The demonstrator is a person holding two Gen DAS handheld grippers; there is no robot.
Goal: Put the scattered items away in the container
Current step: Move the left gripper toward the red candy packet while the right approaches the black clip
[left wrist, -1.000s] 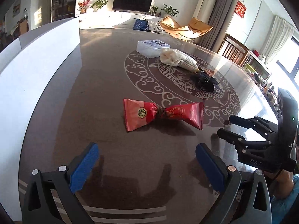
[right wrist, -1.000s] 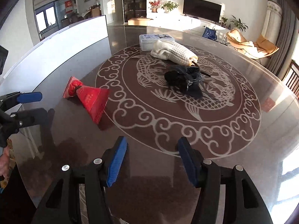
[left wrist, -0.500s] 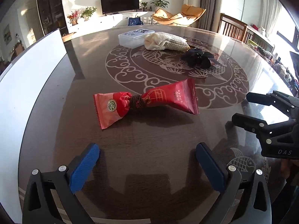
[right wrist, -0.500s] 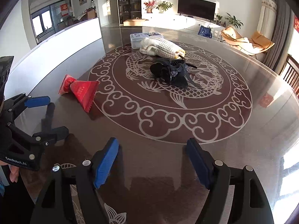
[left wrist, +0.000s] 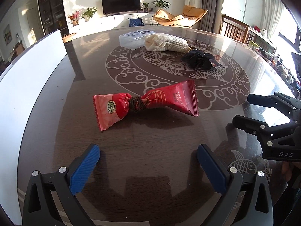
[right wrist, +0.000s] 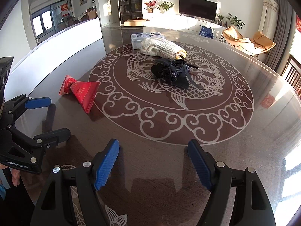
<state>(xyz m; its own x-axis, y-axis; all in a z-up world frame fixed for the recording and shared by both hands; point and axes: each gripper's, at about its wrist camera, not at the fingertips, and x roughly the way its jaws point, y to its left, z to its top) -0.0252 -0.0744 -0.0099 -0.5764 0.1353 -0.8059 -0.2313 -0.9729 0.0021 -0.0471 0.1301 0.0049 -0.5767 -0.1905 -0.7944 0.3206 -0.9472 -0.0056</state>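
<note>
While both claws hang wide open and empty, the left gripper [left wrist: 148,159] has drawn closer to the red foil snack packet cinched with a brown hair tie [left wrist: 144,104], now just ahead of its pads; pickup looks imminent. Clear lidded plastic container [left wrist: 136,40] sits far ahead. Right gripper [right wrist: 153,160] casing reads "DAS", left "GenRobot.AI"

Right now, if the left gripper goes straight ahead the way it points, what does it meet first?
Most likely the red snack packet, at its elastic-tied middle; it lies on the table directly ahead of the open left gripper, with only bare tabletop between. Depth is uncertain through the fisheye.
</note>
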